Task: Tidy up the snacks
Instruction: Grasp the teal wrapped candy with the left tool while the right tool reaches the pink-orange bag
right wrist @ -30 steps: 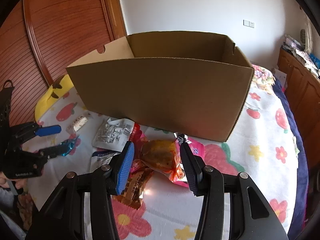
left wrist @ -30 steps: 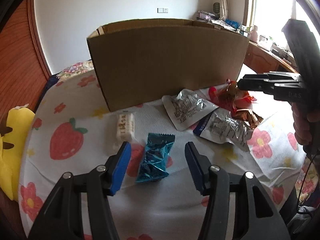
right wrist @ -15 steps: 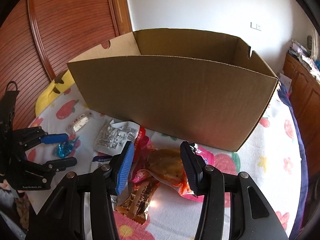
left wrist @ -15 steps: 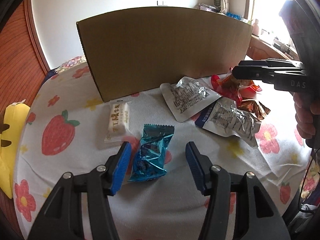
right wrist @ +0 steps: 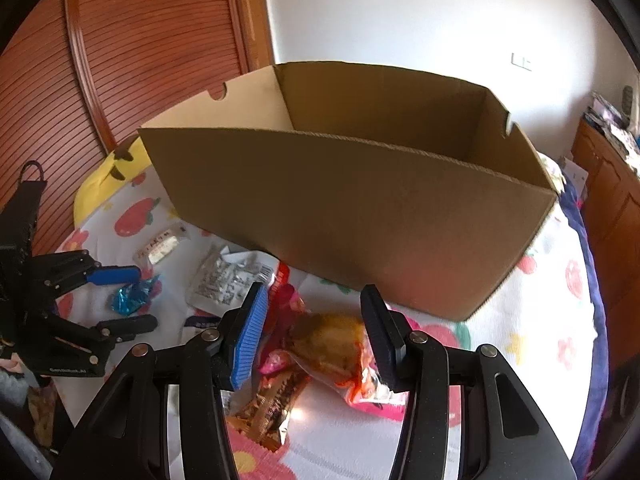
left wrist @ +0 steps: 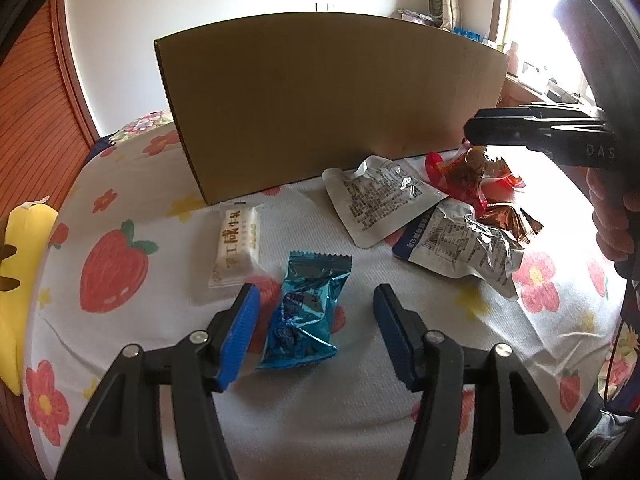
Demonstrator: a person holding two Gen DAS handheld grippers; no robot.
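Note:
An open cardboard box (left wrist: 328,108) stands on the strawberry-print cloth; its inside (right wrist: 384,108) looks empty. My left gripper (left wrist: 316,332) is open, low over the cloth, with a blue foil snack (left wrist: 306,312) between its fingers, nearer the left one. A white candy bar (left wrist: 238,244) lies just beyond. My right gripper (right wrist: 314,340) is open around an orange-red snack bag (right wrist: 336,348). Two silver pouches (left wrist: 376,196) (left wrist: 460,244) and a brown wrapper (left wrist: 512,220) lie between the grippers.
A yellow plush toy (left wrist: 16,264) lies at the cloth's left edge. A wooden slatted wall (right wrist: 132,48) stands behind. A wooden cabinet (right wrist: 612,200) with clutter is at the right. The box wall is close in front of both grippers.
Both grippers have moved lower and closer to the cloth. The blue snack now sits deeper between my left fingers, and the orange-red bag between my right fingers. Jaws stay open.

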